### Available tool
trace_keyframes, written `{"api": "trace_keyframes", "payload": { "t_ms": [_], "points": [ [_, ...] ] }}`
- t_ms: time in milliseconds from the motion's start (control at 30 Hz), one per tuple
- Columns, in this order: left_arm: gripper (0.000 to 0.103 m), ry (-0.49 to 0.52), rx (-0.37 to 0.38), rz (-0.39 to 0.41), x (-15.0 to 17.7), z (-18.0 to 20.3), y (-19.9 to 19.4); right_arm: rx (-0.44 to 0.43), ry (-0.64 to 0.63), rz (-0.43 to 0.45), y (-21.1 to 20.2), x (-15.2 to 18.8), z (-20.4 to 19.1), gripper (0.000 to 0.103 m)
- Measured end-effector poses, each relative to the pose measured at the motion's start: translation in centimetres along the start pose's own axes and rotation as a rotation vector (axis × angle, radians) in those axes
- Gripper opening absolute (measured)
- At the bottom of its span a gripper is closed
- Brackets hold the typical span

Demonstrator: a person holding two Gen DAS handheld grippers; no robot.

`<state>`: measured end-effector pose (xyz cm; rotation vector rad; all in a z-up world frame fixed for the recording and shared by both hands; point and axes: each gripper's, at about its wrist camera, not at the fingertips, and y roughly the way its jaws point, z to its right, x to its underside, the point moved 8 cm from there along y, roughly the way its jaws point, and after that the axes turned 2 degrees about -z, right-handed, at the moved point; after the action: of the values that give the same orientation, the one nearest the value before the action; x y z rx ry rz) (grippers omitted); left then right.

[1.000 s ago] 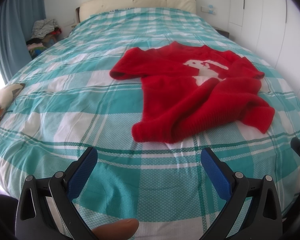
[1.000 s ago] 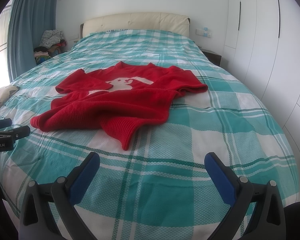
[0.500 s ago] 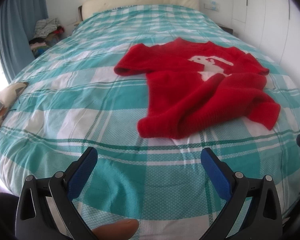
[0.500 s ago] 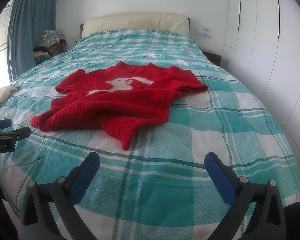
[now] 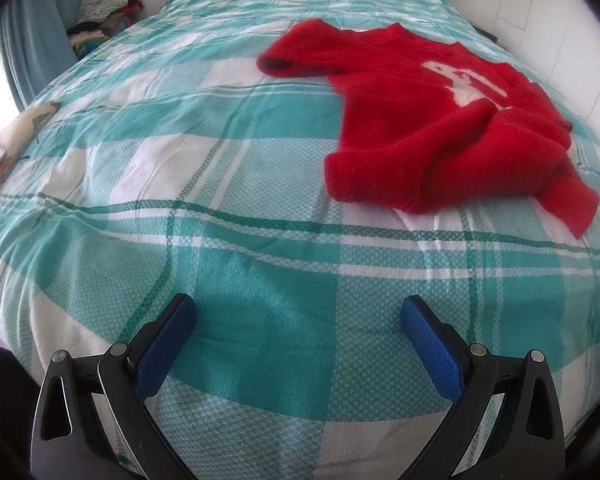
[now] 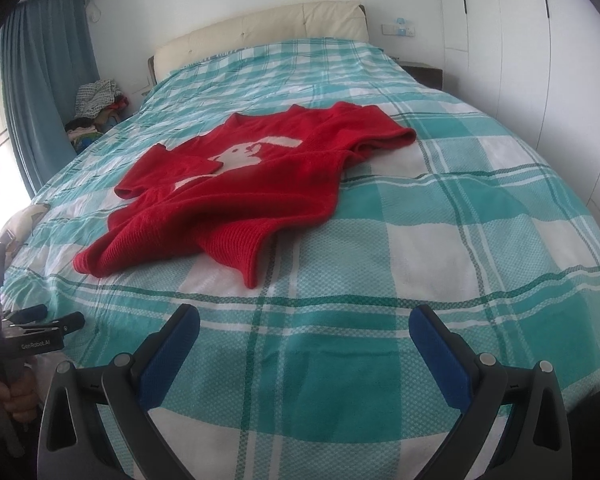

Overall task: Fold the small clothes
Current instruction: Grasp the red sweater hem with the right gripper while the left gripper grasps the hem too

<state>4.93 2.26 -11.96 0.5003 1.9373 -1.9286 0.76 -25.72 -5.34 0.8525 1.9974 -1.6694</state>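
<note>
A rumpled red sweater (image 6: 236,196) lies on the checked bed (image 6: 440,240); left tongs (image 5: 298,320) and right tongs (image 6: 304,330) hover spread wide, empty.

I hold my left gripper (image 5: 298,314) low and level, its two blue-padded fingers (image 5: 166,344) spread wide apart with nothing between them. My right gripper (image 6: 304,322) is the same, wide and holding nothing. In the right camera my left hand (image 6: 10,390) grips the handle at the left edge.
</note>
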Motion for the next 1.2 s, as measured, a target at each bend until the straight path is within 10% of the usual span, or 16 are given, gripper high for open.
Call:
{"api": "trace_keyframes", "payload": {
  "t_ms": [200, 300, 333, 367, 600, 1000, 1200],
  "points": [
    [0.103, -0.061, 0.192, 0.008, -3.1, 0.0, -0.2, -0.196, -0.037, -0.238, 6.9, -1.6, -2.8, 0.100],
    [0.103, -0.077, 0.213, 0.004, -3.0, -0.2, -0.4, -0.203, -0.067, -0.260, 9.2, -2.8, -3.4, 0.055],
    [0.103, -0.079, 0.207, -0.002, -2.6, -0.6, -0.5, -0.217, -0.059, -0.269, 9.2, -3.1, -3.2, 0.014],
    [0.103, -0.083, 0.204, -0.009, -2.2, -1.0, -0.6, -0.253, -0.029, -0.292, 8.6, -3.1, -3.0, 0.005],
    [0.103, -0.198, 0.374, -0.046, -2.3, -2.0, -0.9, -0.382, 0.135, -0.245, -0.7, -3.4, 3.1, 0.004],
    [0.093, 0.099, 0.788, -0.130, -7.8, 10.8, -0.6, -0.390, 0.305, -0.174, 2.6, -3.4, 4.5, 0.005],
    [0.093, 0.041, 0.908, -0.059, -14.8, 13.8, -2.0, -0.378, 0.392, -0.135, 1.8, -3.4, 6.8, 0.005]
  ]
}}
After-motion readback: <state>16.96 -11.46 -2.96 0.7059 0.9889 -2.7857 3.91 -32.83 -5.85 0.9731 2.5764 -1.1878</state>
